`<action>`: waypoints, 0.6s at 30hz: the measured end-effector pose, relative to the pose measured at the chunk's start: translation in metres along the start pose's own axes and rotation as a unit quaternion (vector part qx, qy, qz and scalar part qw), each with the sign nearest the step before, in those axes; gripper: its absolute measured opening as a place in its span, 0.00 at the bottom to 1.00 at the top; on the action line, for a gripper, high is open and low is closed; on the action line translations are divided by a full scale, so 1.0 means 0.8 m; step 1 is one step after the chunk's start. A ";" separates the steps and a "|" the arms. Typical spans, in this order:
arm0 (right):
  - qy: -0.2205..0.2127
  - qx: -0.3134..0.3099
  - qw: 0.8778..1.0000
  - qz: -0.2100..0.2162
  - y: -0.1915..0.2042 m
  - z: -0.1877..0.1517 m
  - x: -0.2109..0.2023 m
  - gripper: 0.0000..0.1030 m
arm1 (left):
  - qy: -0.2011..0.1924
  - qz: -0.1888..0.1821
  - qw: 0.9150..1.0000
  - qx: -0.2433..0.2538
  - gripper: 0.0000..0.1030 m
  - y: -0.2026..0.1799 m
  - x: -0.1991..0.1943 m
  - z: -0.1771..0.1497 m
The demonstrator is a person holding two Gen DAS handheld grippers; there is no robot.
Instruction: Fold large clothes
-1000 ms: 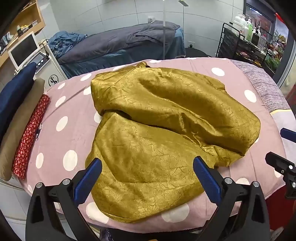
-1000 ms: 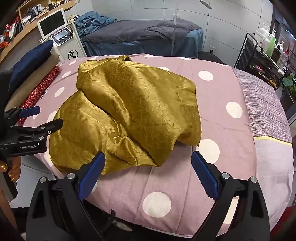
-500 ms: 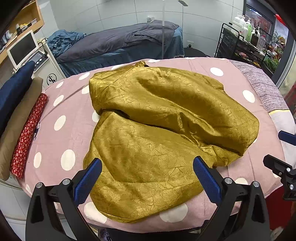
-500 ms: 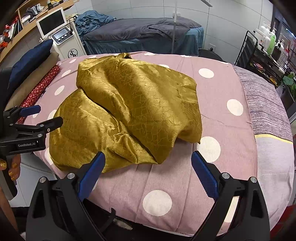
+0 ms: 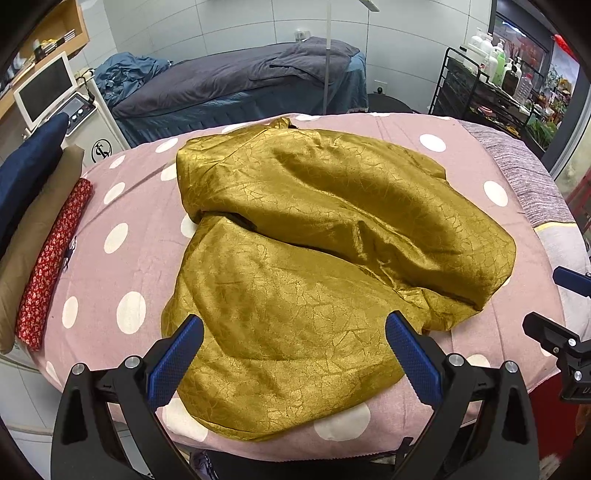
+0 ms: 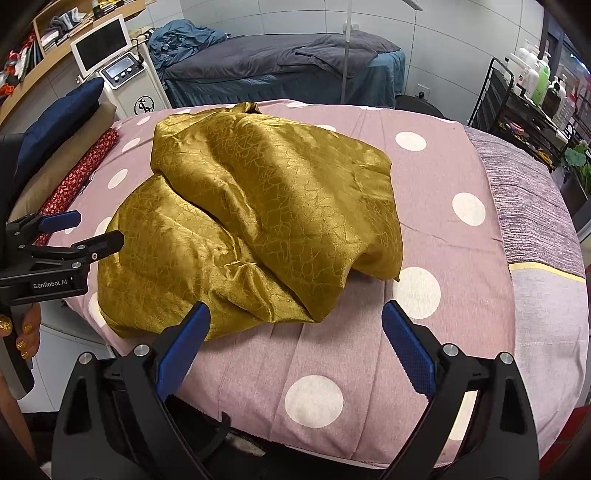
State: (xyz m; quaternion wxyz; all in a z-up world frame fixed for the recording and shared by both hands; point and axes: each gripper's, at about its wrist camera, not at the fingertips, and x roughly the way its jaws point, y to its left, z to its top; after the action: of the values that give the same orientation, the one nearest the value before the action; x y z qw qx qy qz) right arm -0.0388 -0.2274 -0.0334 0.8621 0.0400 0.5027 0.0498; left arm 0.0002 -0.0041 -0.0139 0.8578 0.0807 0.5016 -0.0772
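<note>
Both hand-held grippers, left hand-held gripper (image 5: 293, 354) and right hand-held gripper (image 6: 295, 338), hover spread wide and empty at the near edge of the polka-dot bed (image 6: 436, 206), where the gold garment (image 5: 314, 258) lies half-folded at centre-left, so I judge the next move calls for pinching its near hem.

The room looks like a beauty or massage salon. At the top centre of the frame stands a treatment couch under dark grey covers (image 5: 236, 79). At the upper left, a white machine with a screen and round knobs (image 6: 118, 70) sits below a wooden wall shelf (image 6: 55, 37). At the upper right, a black wire trolley (image 5: 487, 99) carries white and green pump bottles (image 5: 495, 59). White wall tiles (image 5: 229, 26) run behind.
</note>
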 end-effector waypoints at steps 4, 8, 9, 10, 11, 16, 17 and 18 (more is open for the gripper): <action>0.000 0.000 1.000 0.001 0.000 0.000 0.000 0.90 | 0.001 -0.001 1.000 0.001 0.94 -0.001 0.000 -0.001; 0.001 0.001 1.000 0.000 -0.002 -0.002 0.002 0.90 | 0.004 -0.002 1.000 0.003 0.94 -0.002 0.002 -0.002; 0.002 0.001 1.000 0.000 -0.002 -0.003 0.003 0.90 | 0.004 -0.002 1.000 0.003 0.94 -0.002 0.002 -0.002; 0.002 0.002 1.000 0.001 -0.001 -0.003 0.004 0.90 | 0.005 -0.002 1.000 0.004 0.94 -0.002 0.003 -0.003; 0.003 0.002 1.000 0.001 -0.001 -0.004 0.004 0.90 | 0.006 -0.001 1.000 0.004 0.94 -0.002 0.003 -0.004; 0.004 0.004 1.000 0.001 -0.001 -0.006 0.005 0.90 | 0.008 -0.001 1.000 0.003 0.94 -0.002 0.005 -0.004; 0.004 0.003 1.000 0.000 -0.001 -0.005 0.005 0.90 | 0.008 -0.002 1.000 0.003 0.94 -0.002 0.005 -0.004; 0.004 0.002 1.000 0.000 -0.001 -0.005 0.005 0.90 | 0.008 -0.002 1.000 0.003 0.94 -0.002 0.005 -0.005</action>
State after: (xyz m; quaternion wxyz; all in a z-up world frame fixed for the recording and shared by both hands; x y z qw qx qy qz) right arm -0.0403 -0.2281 -0.0387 0.8599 0.0415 0.5064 0.0492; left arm -0.0014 -0.0048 -0.0189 0.8535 0.0834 0.5081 -0.0799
